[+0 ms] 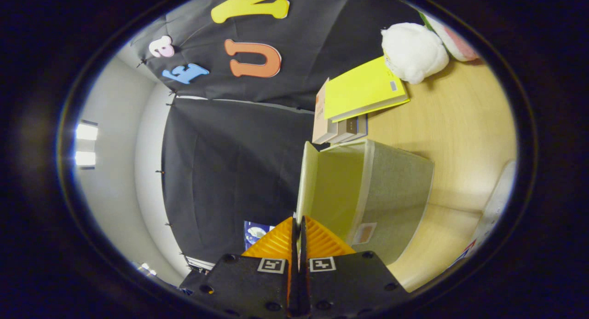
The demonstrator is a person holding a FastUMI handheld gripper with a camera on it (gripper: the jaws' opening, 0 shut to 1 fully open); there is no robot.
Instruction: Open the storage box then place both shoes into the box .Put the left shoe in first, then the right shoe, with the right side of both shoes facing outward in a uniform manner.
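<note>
The grey fabric storage box (400,194) stands on the wooden table (464,125), just ahead of my fingers, and the whole scene looks turned on its side. Its pale translucent lid (307,181) is swung out from the box front, leaving the opening showing behind it. My gripper (299,221) is shut, with the lid's near edge pinched between the two fingertips. What lies inside the box is hidden by the lid and the front panel.
A stack of books with a yellow one (363,91) on top lies just beyond the box. A white plush toy (414,52) and a pink and green object (455,43) sit further off. A white object (497,199) lies beside the box.
</note>
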